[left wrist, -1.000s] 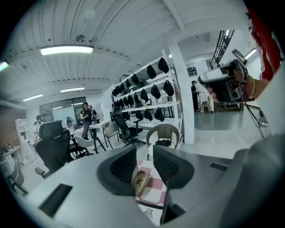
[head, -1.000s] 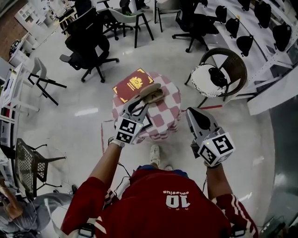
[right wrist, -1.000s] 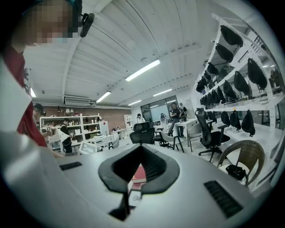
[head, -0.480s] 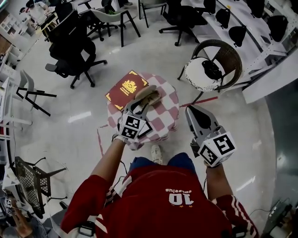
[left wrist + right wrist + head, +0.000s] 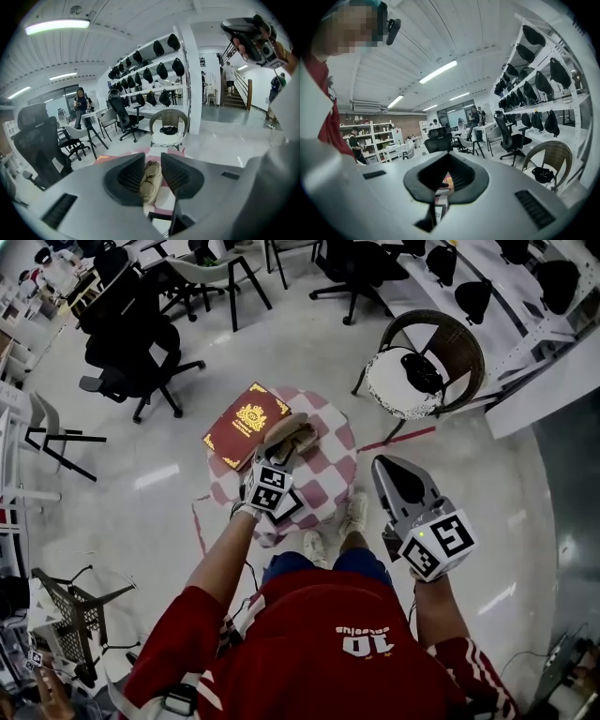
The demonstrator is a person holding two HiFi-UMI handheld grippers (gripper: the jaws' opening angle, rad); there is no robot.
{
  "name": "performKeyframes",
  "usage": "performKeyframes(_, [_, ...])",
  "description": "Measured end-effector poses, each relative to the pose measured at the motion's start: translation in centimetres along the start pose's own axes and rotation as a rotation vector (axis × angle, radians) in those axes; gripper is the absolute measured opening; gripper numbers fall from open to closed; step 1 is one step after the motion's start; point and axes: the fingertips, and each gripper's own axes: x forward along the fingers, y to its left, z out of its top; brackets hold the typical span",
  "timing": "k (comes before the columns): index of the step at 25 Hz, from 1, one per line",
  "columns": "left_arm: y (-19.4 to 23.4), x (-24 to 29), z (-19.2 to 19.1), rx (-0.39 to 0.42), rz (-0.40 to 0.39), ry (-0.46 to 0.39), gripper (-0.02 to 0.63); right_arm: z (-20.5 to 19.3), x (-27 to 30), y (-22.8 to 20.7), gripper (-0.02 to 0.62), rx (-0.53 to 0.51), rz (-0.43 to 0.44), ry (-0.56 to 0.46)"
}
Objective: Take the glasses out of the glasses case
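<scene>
One glasses case point(image 5: 298, 434), one pair of glasses point(image 5: 151, 171), one book point(image 5: 242, 423), one table point(image 5: 330, 482)

The small round desk point(image 5: 330, 486) carries a red book point(image 5: 246, 420) on its far-left side, just beside the glasses case point(image 5: 300, 434) at the centre. The left tool point(image 5: 281, 450) fills the near-left approach, with the case in the gap between its parted jaws. The desk's right half is bare checked cloth, reachable from the right, where the right tool point(image 5: 396, 470) hangs over the floor. A wicker chair point(image 5: 433, 362) stands far right, well apart.

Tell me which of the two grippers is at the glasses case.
The left gripper: its open jaws flank the tan glasses case on the checkered table. The right gripper hangs beside the table, shut and empty.
</scene>
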Motion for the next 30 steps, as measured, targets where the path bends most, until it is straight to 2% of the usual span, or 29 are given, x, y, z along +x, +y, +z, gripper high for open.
performKeyframes(7, [1.1, 4.2, -3.5, -0.007, 0.031, 0.115, 0.112, -0.4, 1.0, -2.3, 0.014, 0.02, 0.03, 0.012])
performKeyframes(16, [2.1, 9.4, -6.1, -0.06, 0.064, 0.235, 0.112, -0.2, 3.2, -6.7, 0.014, 0.054, 0.073, 0.062])
performKeyframes(21, [3.0, 11.2, -7.8, -0.099, 0.112, 0.301, 0.112, -1.0, 4.2, -8.5, 0.014, 0.083, 0.109, 0.094])
performKeyframes(30, [3.0, 14.2, -9.3, -0.035, 0.148, 0.407, 0.112, -1.5, 6.1, -10.9, 0.012, 0.123, 0.175, 0.13])
